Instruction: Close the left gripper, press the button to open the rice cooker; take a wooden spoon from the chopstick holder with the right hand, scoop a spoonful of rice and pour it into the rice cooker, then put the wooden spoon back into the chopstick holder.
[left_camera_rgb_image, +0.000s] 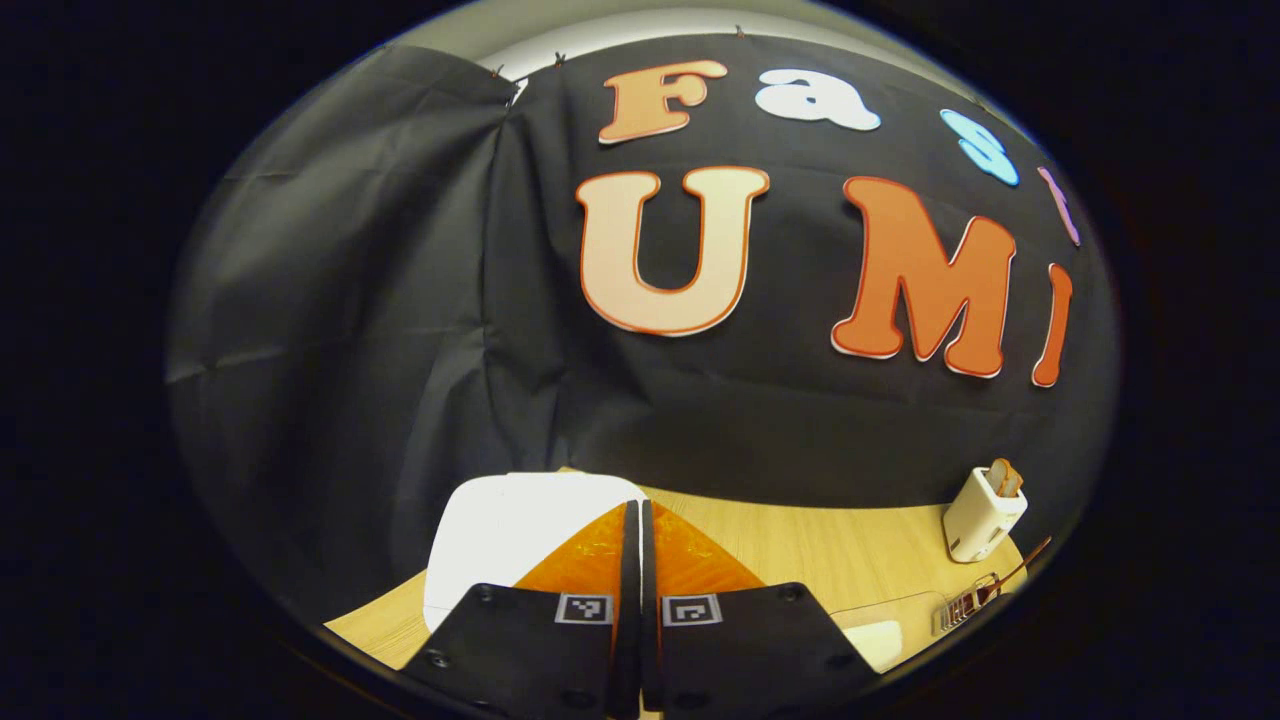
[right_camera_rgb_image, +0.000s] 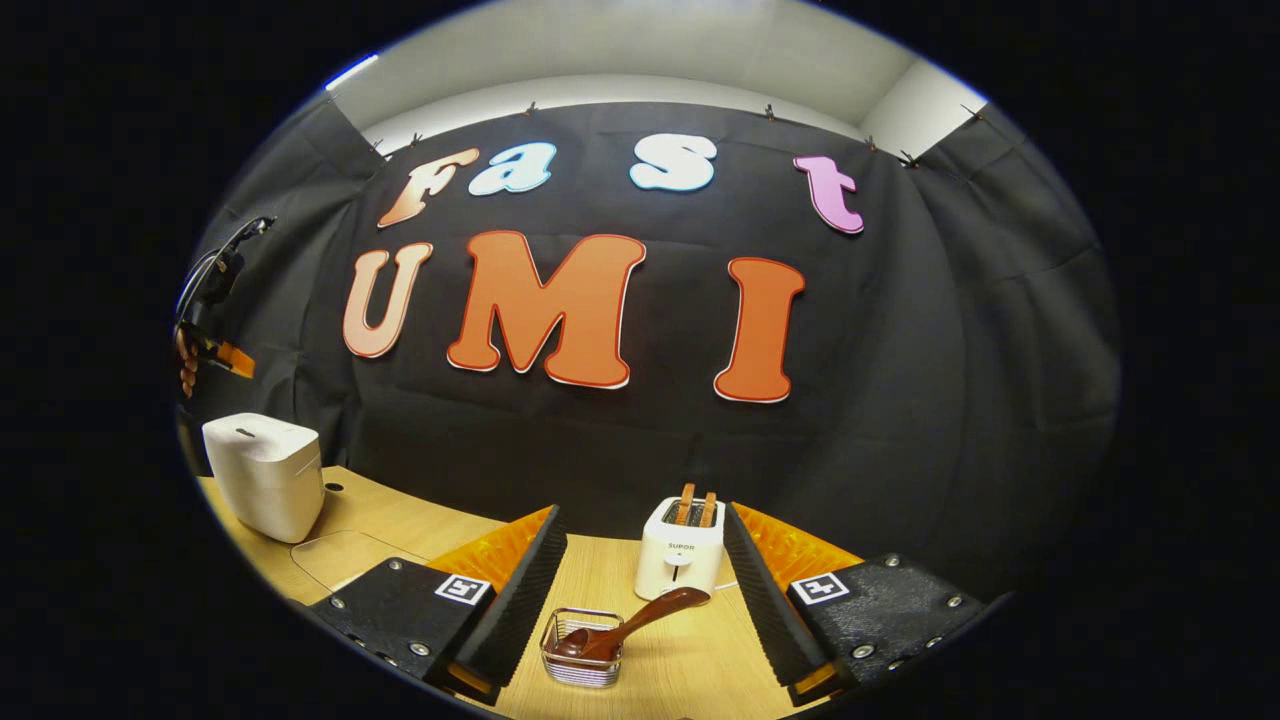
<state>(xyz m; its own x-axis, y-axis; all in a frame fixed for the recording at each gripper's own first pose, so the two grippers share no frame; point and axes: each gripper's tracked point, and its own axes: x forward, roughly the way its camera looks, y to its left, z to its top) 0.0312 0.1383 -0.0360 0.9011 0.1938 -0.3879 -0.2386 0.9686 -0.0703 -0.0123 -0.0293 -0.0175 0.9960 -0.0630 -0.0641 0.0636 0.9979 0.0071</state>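
**A:** Starting nearest the camera, where does the task stand?

**B:** In the left gripper view, the left gripper (left_camera_rgb_image: 640, 560) has its two fingers pressed together with nothing between them, so the closing step looks done. It hangs above the white rice cooker (left_camera_rgb_image: 500, 540), whose lid is down. The button press appears not yet made.

**A:** And the other hand?

**B:** In the right gripper view, the right gripper (right_camera_rgb_image: 645, 560) has its fingers spread wide and holds nothing. Low between them sits the chopstick holder (right_camera_rgb_image: 582, 662), a small wire basket on the wooden table (right_camera_rgb_image: 690, 660). The wooden spoon (right_camera_rgb_image: 630, 620) rests in it, bowl down inside, handle leaning up and to the right. It is untouched.

**A:** So what remains?

**B:** By this reading, nearly everything: opening the cooker, lifting the spoon, scooping, pouring, returning it. No rice supply can be identified in either view.

**A:** What else is around?

**B:** Just behind the spoon's handle stands a white toaster (right_camera_rgb_image: 680, 555) with two slices of toast standing up from it. It could crowd the spoon as it lifts. Farther off, at the table's left end, the rice cooker stands well apart from the holder. A clear mat (right_camera_rgb_image: 345, 555) lies flat on the table near it.
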